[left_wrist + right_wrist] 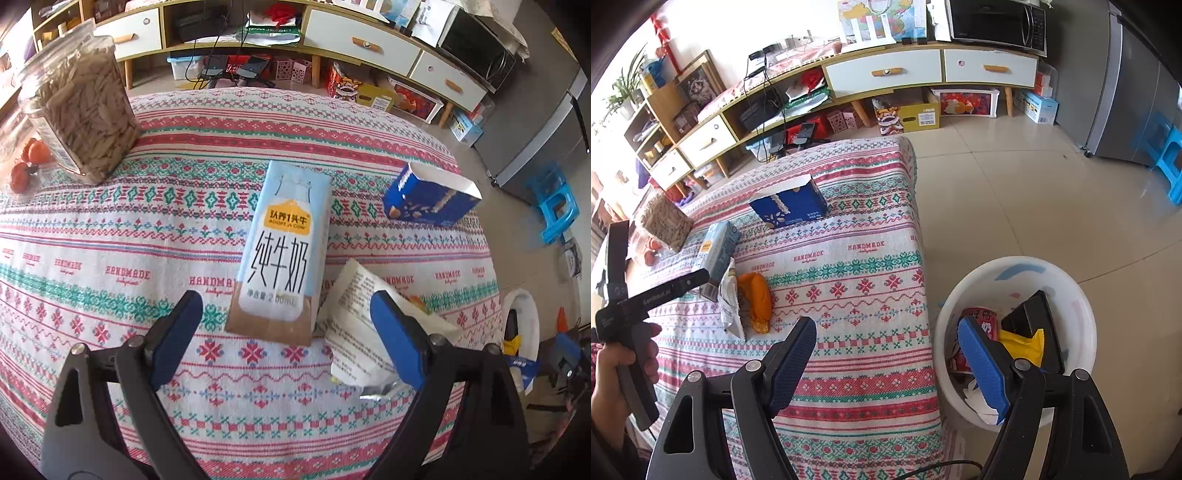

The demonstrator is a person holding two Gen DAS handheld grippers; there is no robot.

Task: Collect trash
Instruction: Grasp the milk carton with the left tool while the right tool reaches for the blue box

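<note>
Milk carton (280, 254) dead ahead of the left gripper (286, 325), lying flat on the patterned counter (110, 236), its brown base end just between the spread jaws. They stand wide apart with nothing in them. Tucked against the carton's right side is a crumpled snack wrapper (354, 317), partly under the right-hand blue pad, and further back, well apart from both, sits an opened blue box (428, 201) near the counter's far edge.

My read: that carton should be light (likely drained, though I can't see the top seal), stiff along its long edges but soft on the broad faces. Best hold looks like across the narrow width near the base end, pinching the folded side edges so the glossy skin doesn't slide. Squeeze too hard and the faces may buckle.

Over on the other side, the right gripper (886, 354) hangs over the counter's edge beside the white bin (1086, 295) on the floor, jaws parted and empty. The bin already holds a red can and yellow scraps. An orange packet (757, 302) lies beside the wrapper too.
</note>
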